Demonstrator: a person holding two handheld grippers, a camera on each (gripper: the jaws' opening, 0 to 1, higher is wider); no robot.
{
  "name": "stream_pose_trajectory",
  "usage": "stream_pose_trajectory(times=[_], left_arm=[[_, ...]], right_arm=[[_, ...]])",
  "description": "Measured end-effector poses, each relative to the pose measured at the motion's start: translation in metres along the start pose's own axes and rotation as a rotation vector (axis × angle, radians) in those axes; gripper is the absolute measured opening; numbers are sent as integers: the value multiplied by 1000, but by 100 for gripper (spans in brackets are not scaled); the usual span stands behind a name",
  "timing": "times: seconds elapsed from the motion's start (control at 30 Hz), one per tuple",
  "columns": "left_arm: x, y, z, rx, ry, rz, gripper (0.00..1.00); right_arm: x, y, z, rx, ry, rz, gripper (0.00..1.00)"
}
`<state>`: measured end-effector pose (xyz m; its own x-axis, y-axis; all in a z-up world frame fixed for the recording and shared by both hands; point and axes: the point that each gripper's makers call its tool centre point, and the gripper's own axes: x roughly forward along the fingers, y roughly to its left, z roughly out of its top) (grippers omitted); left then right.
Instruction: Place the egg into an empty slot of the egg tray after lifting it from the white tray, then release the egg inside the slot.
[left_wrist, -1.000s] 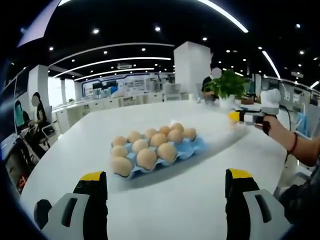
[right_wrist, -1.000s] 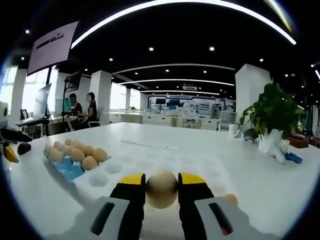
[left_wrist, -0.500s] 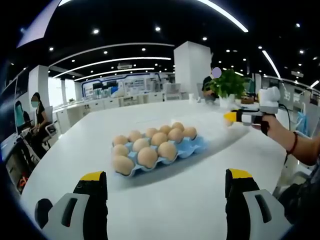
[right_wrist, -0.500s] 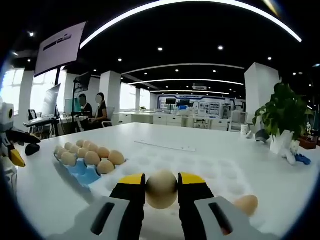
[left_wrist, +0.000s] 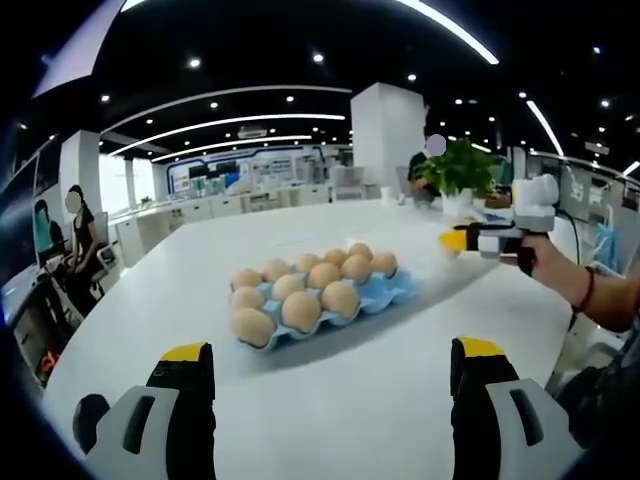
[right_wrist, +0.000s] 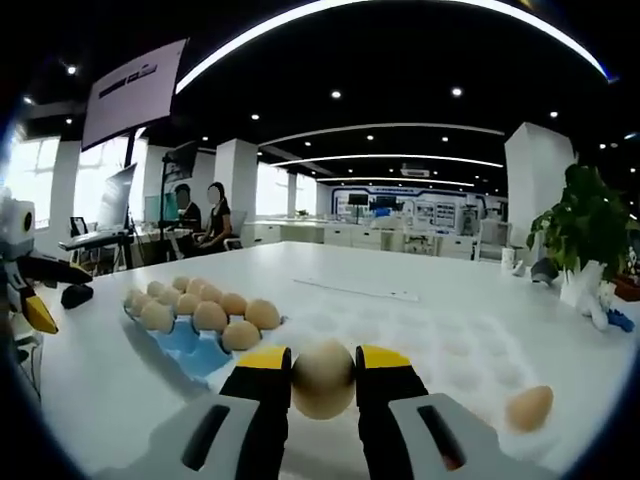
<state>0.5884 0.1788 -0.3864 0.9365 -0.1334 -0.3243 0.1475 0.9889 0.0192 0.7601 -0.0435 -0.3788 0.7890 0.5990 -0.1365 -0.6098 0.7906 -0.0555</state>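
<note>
Right gripper (right_wrist: 323, 380) held level above the white tray (right_wrist: 440, 340), jaws pinching a pale tan egg (right_wrist: 323, 378); blue egg tray (right_wrist: 185, 340) at ten o'clock, seemingly with free slots. Left gripper (left_wrist: 330, 400) gapes wide, holding nothing

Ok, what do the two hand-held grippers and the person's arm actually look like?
Both the left hand-held gripper and the right hand-held gripper have black fingers with yellow tips on light grey bodies. In the left gripper view, the right one's body is white, and the wrist behind it wears a red band.
</note>
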Motion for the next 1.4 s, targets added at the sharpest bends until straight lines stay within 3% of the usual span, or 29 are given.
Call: stream_pose_trajectory(times=[0.37, 0.93, 1.1, 1.3, 1.4], left_arm=[[-1, 2, -3, -1, 8, 3, 100], [-6, 9, -7, -9, 10, 15, 100], [-8, 12, -8, -10, 10, 22, 100], [-10, 16, -5, -23, -9, 25, 100], [-9, 17, -7, -23, -5, 29, 100]], right_arm=[[12, 34, 12, -36, -18, 76, 26], [34, 96, 13, -64, -19, 202, 25], [41, 112, 20, -75, -50, 227, 14], [49, 119, -1, -123, 35, 242, 16], [49, 116, -2, -120, 40, 239, 17]])
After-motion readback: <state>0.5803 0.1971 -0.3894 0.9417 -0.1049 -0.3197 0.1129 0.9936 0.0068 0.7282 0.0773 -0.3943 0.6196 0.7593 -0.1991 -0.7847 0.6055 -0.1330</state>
